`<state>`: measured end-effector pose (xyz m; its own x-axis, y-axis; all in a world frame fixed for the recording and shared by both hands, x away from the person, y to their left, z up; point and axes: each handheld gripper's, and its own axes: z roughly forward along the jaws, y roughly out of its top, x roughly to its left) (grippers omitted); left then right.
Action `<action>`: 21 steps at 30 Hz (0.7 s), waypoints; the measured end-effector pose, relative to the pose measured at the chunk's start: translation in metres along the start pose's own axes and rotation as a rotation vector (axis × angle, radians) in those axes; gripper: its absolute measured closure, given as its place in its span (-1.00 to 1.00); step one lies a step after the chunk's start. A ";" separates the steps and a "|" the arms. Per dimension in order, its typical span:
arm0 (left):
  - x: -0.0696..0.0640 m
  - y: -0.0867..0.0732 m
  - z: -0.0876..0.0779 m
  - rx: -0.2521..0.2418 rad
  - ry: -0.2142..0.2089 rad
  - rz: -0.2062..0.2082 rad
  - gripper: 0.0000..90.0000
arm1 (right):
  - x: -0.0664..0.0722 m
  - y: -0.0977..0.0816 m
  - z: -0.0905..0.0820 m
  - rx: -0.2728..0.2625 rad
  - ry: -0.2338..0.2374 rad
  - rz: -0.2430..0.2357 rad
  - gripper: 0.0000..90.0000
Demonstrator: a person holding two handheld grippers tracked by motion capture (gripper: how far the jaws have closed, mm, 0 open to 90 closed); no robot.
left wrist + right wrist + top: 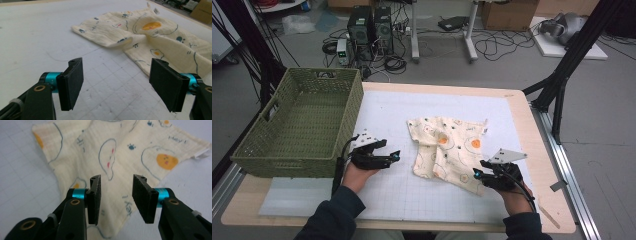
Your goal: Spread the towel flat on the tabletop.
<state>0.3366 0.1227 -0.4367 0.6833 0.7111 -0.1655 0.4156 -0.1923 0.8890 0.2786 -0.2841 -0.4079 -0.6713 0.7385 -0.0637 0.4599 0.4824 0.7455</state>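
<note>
Cloth [447, 147] crumpled, flat on mat [382, 115] for handling. Right gripper [478, 173] parted above near corner, gripping nothing; left gripper [393, 156] wide, empty, alongside.

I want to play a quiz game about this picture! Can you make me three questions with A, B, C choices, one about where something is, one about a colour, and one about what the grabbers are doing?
1. Where is the basket?
A. On the table's left side
B. On the floor
C. On top of the cloth

2. What colour is the basket?
A. Red
B. Green
C. Blue

3. What is the right gripper doing with the cloth?
A. Lifting it high
B. Squeezing it shut
C. Standing open above it

Answers:
1 A: the high view shows it at the table's left edge, apart from the cloth.
2 B: its woven walls are green.
3 C: the right gripper view shows its jaws apart, with the cloth lying flat beneath them. The left gripper is open too.
</note>
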 end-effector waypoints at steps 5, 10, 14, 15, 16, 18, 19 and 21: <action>-0.012 0.005 0.019 0.040 -0.044 0.008 -0.20 | -0.002 0.005 0.009 -0.024 -0.012 0.002 0.18; -0.026 0.015 0.039 0.106 -0.043 0.081 -0.20 | -0.003 0.003 0.012 -0.054 -0.033 0.007 0.10; -0.037 0.017 0.055 0.173 -0.029 0.129 -0.18 | -0.004 0.002 0.008 -0.073 -0.048 0.019 0.07; -0.039 0.017 0.059 0.192 -0.024 0.144 -0.14 | -0.004 0.001 0.008 -0.077 -0.052 0.023 0.06; -0.041 0.016 0.061 0.203 -0.016 0.154 -0.12 | -0.005 0.000 0.007 -0.076 -0.049 0.026 0.06; -0.044 0.014 0.065 0.228 -0.007 0.181 -0.02 | -0.006 -0.001 0.007 -0.079 -0.051 0.024 0.06; -0.044 0.013 0.067 0.240 -0.012 0.189 0.00 | -0.006 -0.001 0.006 -0.082 -0.049 0.025 0.06; -0.047 0.011 0.068 0.249 -0.010 0.204 0.06 | -0.007 -0.002 0.005 -0.088 -0.051 0.028 0.06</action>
<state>0.3499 0.0410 -0.4483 0.7728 0.6346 0.0003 0.4029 -0.4910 0.7724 0.2850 -0.2877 -0.4120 -0.6274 0.7751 -0.0746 0.4234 0.4200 0.8027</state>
